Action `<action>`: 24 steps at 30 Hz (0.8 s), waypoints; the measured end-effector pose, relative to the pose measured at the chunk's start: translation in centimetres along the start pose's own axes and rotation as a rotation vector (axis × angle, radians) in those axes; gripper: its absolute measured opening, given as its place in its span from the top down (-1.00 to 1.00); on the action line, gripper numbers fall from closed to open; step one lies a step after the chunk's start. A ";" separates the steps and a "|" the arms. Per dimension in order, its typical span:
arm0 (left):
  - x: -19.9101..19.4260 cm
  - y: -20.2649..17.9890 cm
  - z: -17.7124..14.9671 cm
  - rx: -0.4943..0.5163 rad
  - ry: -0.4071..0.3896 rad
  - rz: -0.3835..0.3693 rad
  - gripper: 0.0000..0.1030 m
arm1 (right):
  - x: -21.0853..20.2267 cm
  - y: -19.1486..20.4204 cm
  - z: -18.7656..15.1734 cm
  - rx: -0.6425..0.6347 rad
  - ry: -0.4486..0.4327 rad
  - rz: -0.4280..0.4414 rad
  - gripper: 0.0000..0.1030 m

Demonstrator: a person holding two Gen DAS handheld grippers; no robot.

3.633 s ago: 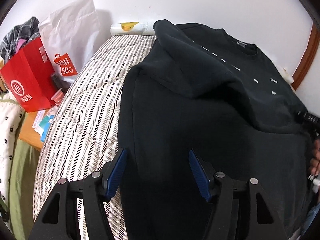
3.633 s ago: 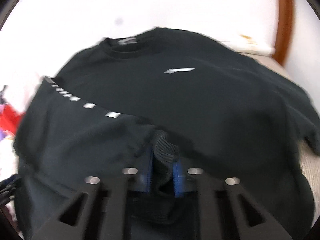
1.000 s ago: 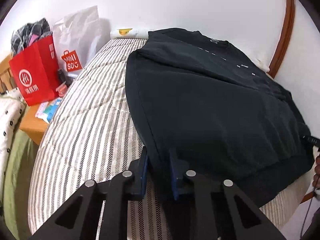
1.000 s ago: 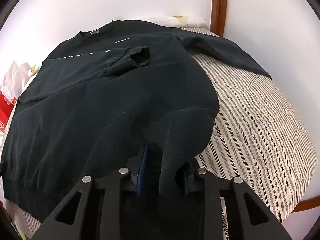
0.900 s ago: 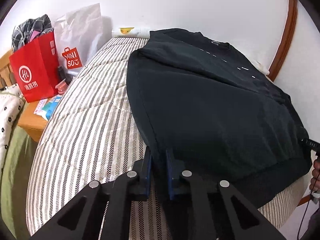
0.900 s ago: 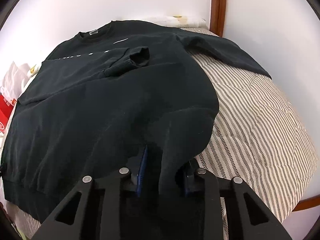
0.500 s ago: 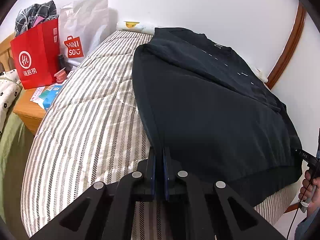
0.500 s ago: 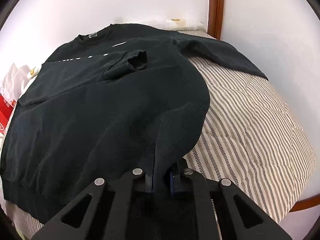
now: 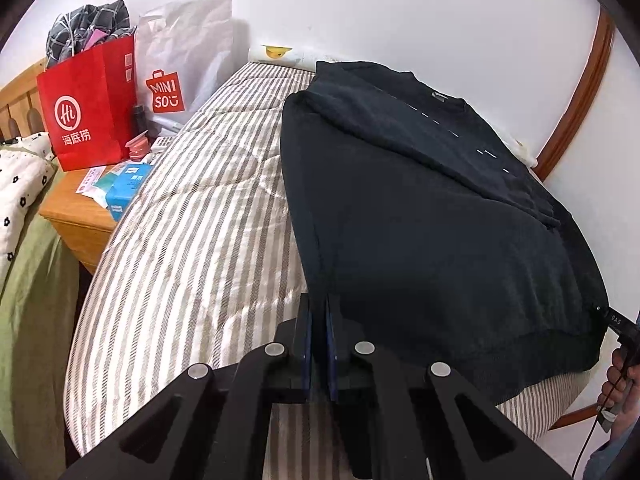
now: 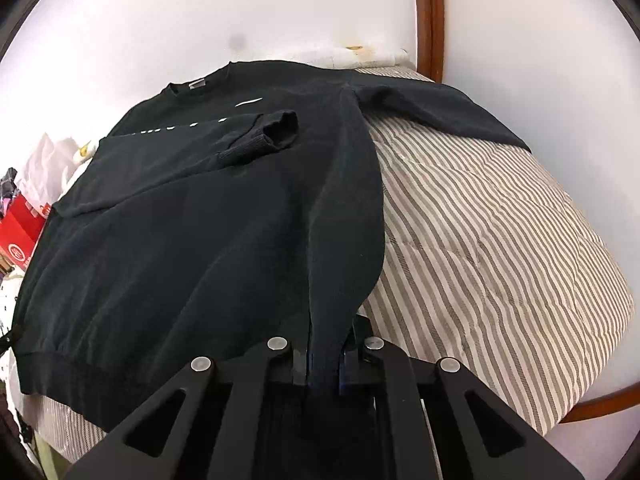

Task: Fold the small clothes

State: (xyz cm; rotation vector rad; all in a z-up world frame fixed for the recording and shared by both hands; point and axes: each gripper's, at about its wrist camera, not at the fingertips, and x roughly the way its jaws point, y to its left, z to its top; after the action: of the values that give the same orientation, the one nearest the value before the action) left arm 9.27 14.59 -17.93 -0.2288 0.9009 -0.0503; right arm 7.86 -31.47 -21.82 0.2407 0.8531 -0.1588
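A black sweatshirt (image 9: 420, 216) lies spread on a striped bed (image 9: 192, 240), collar toward the wall. One sleeve (image 10: 224, 144) is folded across its chest; the other sleeve (image 10: 432, 108) lies out to the right on the bed. My left gripper (image 9: 318, 320) is shut on the sweatshirt's left side edge near the hem. My right gripper (image 10: 324, 356) is shut on the sweatshirt (image 10: 192, 240) at its right side near the hem, with the cloth pulled up into a ridge between the blue pads.
A red paper bag (image 9: 86, 108) and a white shopping bag (image 9: 180, 68) stand on a wooden nightstand (image 9: 76, 208) left of the bed. The white wall and a brown wooden bed frame (image 10: 430, 16) bound the far side. Striped bedding (image 10: 500, 240) lies bare right of the sweatshirt.
Both grippers have closed fully on the sweatshirt's side edges and drawn back a little toward the foot of the bed, pulling the lower body of the sweatshirt taut.
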 end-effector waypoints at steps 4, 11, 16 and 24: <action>-0.8 0.4 -0.8 -0.003 0.012 -0.002 0.88 | -0.9 -0.1 -0.1 -0.013 -0.011 0.011 0.85; -1.4 0.7 -1.9 -0.006 0.037 0.014 0.87 | -1.0 -1.1 0.5 -0.016 -0.009 0.036 0.85; -1.5 0.4 -1.3 -0.006 0.066 0.071 0.67 | 0.1 -1.8 1.6 0.007 0.037 0.043 0.65; -1.5 -1.5 2.3 0.017 0.026 0.113 0.29 | 0.3 -4.5 6.7 -0.013 -0.057 -0.088 0.22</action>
State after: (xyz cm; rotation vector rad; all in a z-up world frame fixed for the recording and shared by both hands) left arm 10.23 13.70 -15.05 -0.1611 0.9374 0.0443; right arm 11.88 -37.67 -18.45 0.1859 0.8083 -0.2411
